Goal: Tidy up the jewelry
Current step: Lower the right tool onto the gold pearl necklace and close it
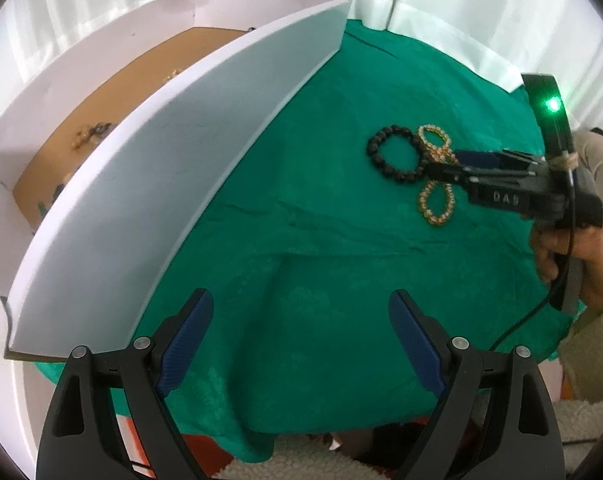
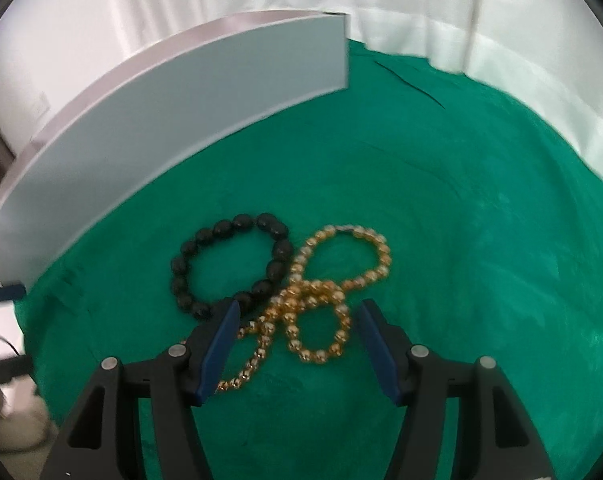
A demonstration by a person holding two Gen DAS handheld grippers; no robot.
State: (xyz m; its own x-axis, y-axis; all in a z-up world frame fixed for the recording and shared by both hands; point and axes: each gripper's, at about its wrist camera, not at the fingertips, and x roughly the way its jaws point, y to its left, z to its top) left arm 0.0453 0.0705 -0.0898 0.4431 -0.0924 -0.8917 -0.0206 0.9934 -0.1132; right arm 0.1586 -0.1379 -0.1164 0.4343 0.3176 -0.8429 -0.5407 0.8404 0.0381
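Small jewelry pieces (image 1: 88, 135) inside white box (image 1: 173, 152), too small to identify

From the left gripper (image 1: 300, 344) we look forward along its fingers, high above the green cloth (image 1: 301, 264) — the white box (image 1: 173, 152) sits ahead-left. From the right gripper (image 2: 295, 350) we look close over the bracelets (image 2: 301, 284). Both views share cloth, box wall and bracelets.

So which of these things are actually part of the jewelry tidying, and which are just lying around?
Part of the job:
- black bead bracelet
- gold bead strand
- white box, some jewelry already inside
- right gripper, open over the gold beads

Just there:
- green cloth
- white curtain
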